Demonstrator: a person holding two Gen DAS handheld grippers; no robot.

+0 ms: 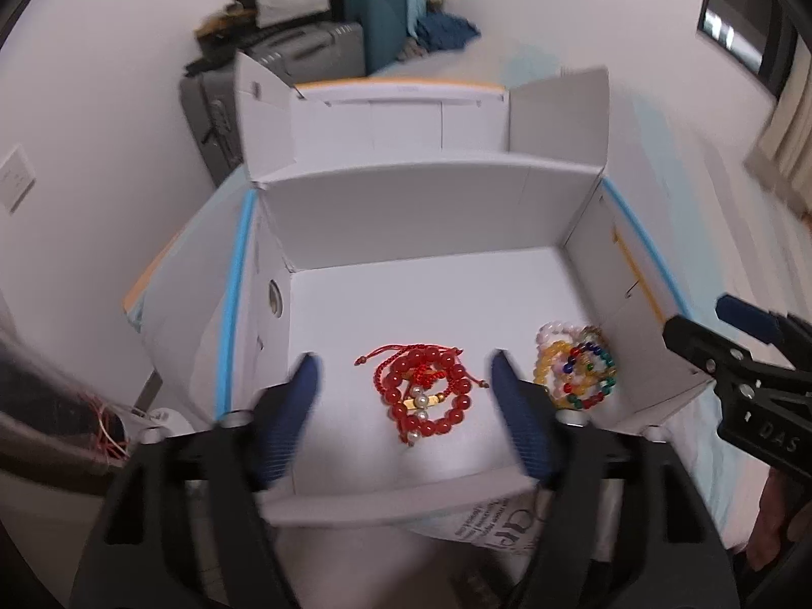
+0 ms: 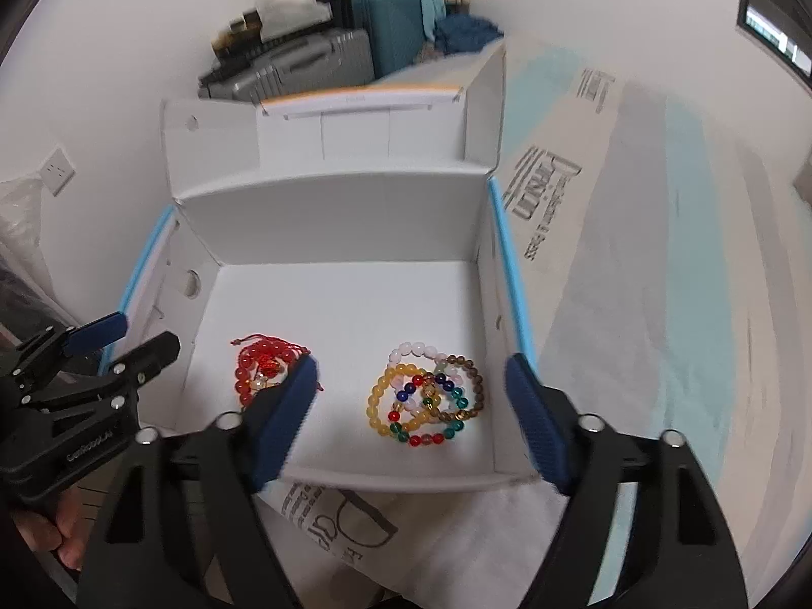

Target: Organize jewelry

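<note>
A white cardboard box (image 1: 406, 213) with blue-edged sides stands open on a printed sheet. On its floor lies a pile of red bead and cord bracelets (image 1: 426, 396) at the left and a pile of many-coloured bead bracelets (image 1: 576, 370) at the right. My left gripper (image 1: 404, 368) hangs open above the red pile, holding nothing. My right gripper (image 2: 410, 370) is open over the coloured bracelets (image 2: 429, 396), its fingers apart from them. The red pile (image 2: 259, 370) is partly hidden behind my right gripper's left finger. Each view shows the other gripper beside the box: the right gripper (image 1: 705, 322), the left gripper (image 2: 144, 335).
The box's lid flaps (image 2: 325, 137) stand up at the back. Grey and teal suitcases (image 1: 355, 40) and folded blue cloth (image 1: 446, 30) are stacked against the far wall. A wall socket (image 2: 56, 170) is at the left, a window (image 1: 736, 25) at the upper right.
</note>
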